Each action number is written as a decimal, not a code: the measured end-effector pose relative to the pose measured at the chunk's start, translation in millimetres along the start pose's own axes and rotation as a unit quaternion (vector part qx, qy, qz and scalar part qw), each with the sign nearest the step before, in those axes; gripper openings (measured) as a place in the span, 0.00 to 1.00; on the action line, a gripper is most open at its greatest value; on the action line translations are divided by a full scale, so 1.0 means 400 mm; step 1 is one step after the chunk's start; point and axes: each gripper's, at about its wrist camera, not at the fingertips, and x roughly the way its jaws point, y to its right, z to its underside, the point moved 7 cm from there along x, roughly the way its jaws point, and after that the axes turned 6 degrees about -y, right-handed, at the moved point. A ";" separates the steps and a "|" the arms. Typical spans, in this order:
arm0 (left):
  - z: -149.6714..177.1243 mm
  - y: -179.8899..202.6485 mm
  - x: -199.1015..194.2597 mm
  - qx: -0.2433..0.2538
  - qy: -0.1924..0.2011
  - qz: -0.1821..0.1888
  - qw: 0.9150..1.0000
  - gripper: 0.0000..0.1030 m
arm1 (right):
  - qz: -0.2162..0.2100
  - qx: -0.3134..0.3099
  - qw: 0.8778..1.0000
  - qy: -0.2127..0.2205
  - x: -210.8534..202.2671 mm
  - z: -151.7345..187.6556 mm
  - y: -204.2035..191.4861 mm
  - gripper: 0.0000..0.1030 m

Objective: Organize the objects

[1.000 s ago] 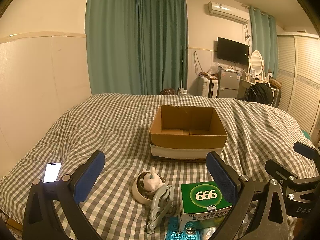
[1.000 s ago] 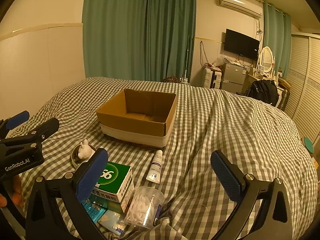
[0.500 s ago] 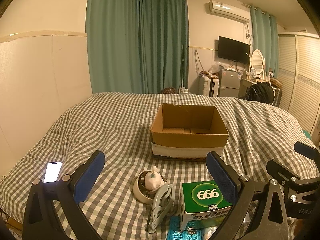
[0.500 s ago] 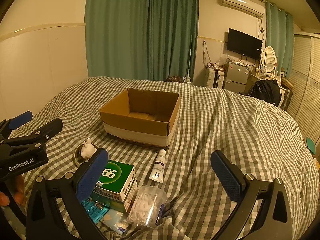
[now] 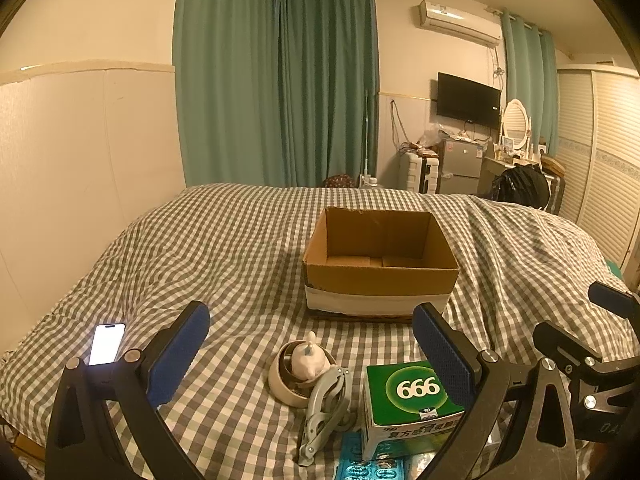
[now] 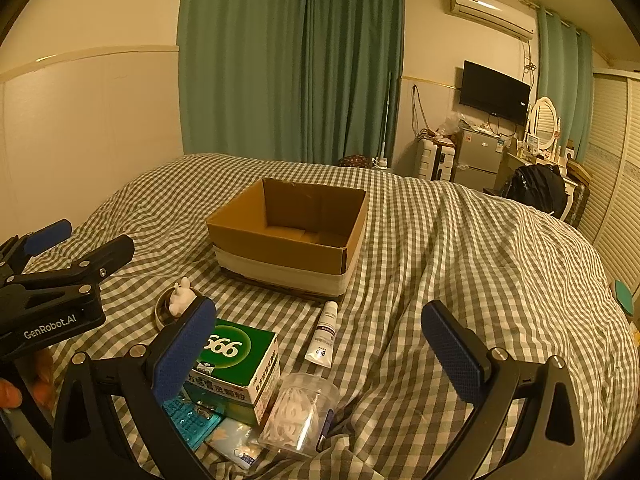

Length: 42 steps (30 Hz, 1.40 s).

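Note:
An open empty cardboard box (image 5: 380,276) (image 6: 288,240) sits mid-bed. Near the front lie a green "666" medicine box (image 5: 408,404) (image 6: 236,364), a bowl holding a white figurine (image 5: 300,368) (image 6: 178,302), a grey clip tool (image 5: 324,408), a white tube (image 6: 324,336), a clear cup of cotton swabs (image 6: 298,412) and blue blister packs (image 6: 192,420). My left gripper (image 5: 310,356) is open and empty above the bowl. My right gripper (image 6: 320,348) is open and empty above the tube and cup.
A lit phone (image 5: 106,344) lies on the checked bedspread (image 5: 200,248) at the left. A wall runs along the bed's left side. Curtains, a fridge, a TV and wardrobes stand beyond the bed's far end.
Both grippers have drifted slightly, so the box and items sit a little lower right in view. Both stay open and empty.

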 end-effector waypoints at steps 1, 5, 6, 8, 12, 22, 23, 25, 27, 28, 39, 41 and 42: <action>0.000 -0.001 0.000 0.000 0.000 -0.001 1.000 1.00 | 0.000 0.000 1.000 0.000 -0.001 0.000 0.000 1.00; 0.001 -0.003 0.000 0.000 0.001 -0.002 1.000 1.00 | -0.002 -0.001 1.000 0.001 -0.002 0.000 -0.001 1.00; 0.001 -0.004 -0.001 0.000 0.001 -0.003 1.000 1.00 | -0.002 -0.002 1.000 0.001 -0.002 0.001 -0.003 1.00; 0.001 -0.005 -0.001 0.000 0.001 -0.003 1.000 1.00 | -0.003 -0.002 1.000 0.001 -0.002 0.002 -0.006 0.99; 0.002 -0.008 -0.005 0.000 0.002 -0.004 1.000 1.00 | -0.005 -0.004 1.000 0.001 -0.003 0.003 -0.011 1.00; 0.017 -0.025 0.005 0.005 -0.008 -0.008 1.000 1.00 | -0.020 -0.022 1.000 -0.010 0.008 0.017 -0.057 1.00; 0.021 -0.025 0.008 0.006 -0.010 -0.008 1.000 1.00 | -0.023 -0.024 0.999 -0.011 0.010 0.019 -0.062 1.00; 0.031 -0.032 0.021 0.008 -0.020 -0.012 1.000 1.00 | -0.026 -0.028 0.999 -0.017 0.019 0.025 -0.075 1.00; 0.051 -0.044 0.045 0.007 -0.038 -0.016 0.999 1.00 | -0.028 -0.032 0.999 -0.026 0.033 0.031 -0.086 0.99; 0.063 -0.051 0.058 0.006 -0.048 -0.019 0.999 1.00 | -0.029 -0.033 0.998 -0.034 0.041 0.035 -0.091 0.99; 0.181 -0.095 0.184 0.013 -0.130 -0.042 0.990 1.00 | -0.066 -0.046 0.990 -0.114 0.164 0.096 -0.159 0.99; 0.199 -0.103 0.206 0.018 -0.147 -0.046 0.988 1.00 | -0.077 -0.049 0.987 -0.133 0.188 0.113 -0.175 0.99; 0.207 -0.107 0.216 0.017 -0.156 -0.048 0.986 1.00 | -0.082 -0.050 0.985 -0.142 0.197 0.120 -0.182 0.99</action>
